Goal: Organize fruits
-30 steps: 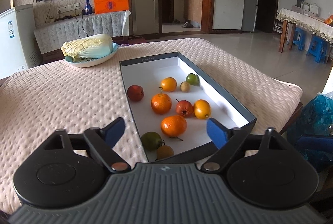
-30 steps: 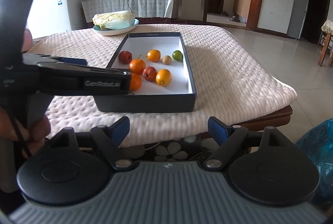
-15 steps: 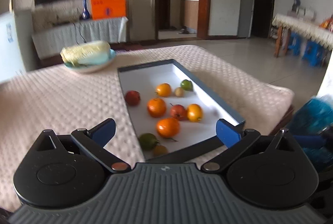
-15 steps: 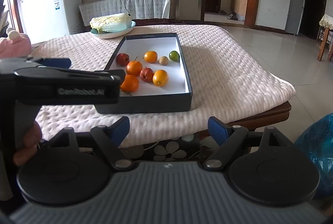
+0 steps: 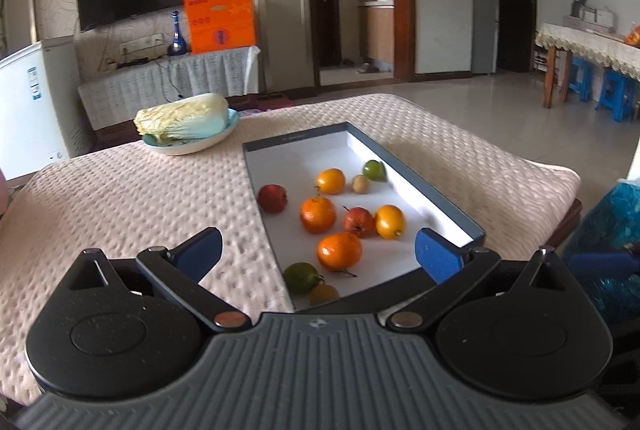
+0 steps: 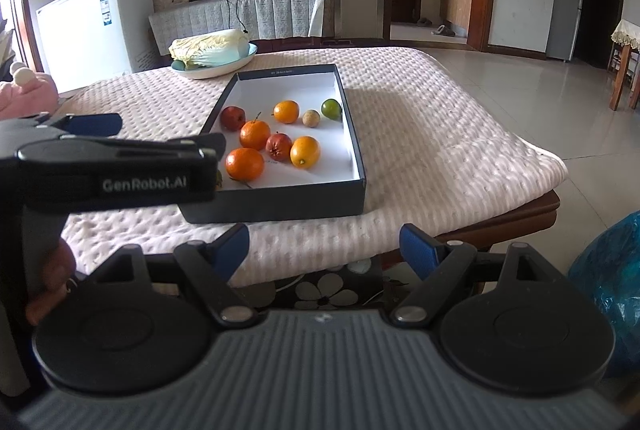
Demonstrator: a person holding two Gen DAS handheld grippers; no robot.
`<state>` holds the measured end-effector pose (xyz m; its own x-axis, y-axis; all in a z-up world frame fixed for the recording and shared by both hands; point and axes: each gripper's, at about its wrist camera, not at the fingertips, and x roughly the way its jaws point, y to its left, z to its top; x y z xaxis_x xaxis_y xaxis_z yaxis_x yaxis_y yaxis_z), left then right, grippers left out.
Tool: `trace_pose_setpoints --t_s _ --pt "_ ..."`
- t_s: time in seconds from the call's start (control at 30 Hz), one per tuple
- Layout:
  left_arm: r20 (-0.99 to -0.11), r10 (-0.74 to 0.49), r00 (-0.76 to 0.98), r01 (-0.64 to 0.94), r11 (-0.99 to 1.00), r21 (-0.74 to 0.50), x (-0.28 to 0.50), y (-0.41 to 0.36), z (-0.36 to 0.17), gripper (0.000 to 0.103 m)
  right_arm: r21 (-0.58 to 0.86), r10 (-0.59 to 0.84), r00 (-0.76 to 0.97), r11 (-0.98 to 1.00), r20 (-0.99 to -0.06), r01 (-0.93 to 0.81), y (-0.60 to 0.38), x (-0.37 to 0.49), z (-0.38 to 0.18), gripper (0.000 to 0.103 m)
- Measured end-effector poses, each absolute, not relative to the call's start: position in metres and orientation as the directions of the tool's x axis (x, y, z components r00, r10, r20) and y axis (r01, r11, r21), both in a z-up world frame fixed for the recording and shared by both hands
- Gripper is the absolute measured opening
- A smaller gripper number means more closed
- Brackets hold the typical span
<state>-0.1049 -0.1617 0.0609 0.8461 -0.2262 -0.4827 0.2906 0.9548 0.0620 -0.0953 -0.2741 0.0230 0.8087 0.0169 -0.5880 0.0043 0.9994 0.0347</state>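
Left gripper hovering wide apart and empty above the near end of the box, nothing between its jaws; right gripper hanging released and empty too, back off the near edge of the worktop, pointing toward the box from outside.

Sitting loose on the white floor of the box: oranges, red fruits, green fruits and a small brownish one, all mixed, none sorted.

Judging by that, standing at the very start: approaching for a first pick, nothing yet grasped.

Next calling for dropping the left gripper over the nearest orange or the green fruit in the near left corner of the box, then closing gently, round fruit likely rolling.

Minding the box walls: near-corner fruits lying close to the rim, leaving little room for a jaw on that side. Plenty of free white floor at the far end of the box; bare quilted cloth lying left and right of it; cabbage plate sitting at the far left corner.
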Motion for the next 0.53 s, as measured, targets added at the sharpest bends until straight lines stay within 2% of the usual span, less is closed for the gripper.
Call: trace_pose_setpoints --t_s 0.27,0.43,0.53 --pt "-0.494 -0.265 0.828 0.339 0.939 0.065 -0.1078 -0.1672 0.0586 0.103 0.038 0.017 0.809 0.999 -0.588 0.007 -0.2754 -0.0953 0.0233 0.084" --pt "-0.466 -0.277 0.840 0.334 0.942 0.042 -0.1104 -0.1653 0.0587 0.103 0.040 0.017 0.809 0.999 -0.587 0.007 -0.2760 -0.0953 0.0232 0.084" --pt "-0.489 -0.294 0.821 0.355 0.934 0.035 -0.1061 -0.1678 0.0573 0.103 0.045 0.015 0.812 0.999 -0.583 0.014 -0.2769 -0.0955 0.0236 0.084"
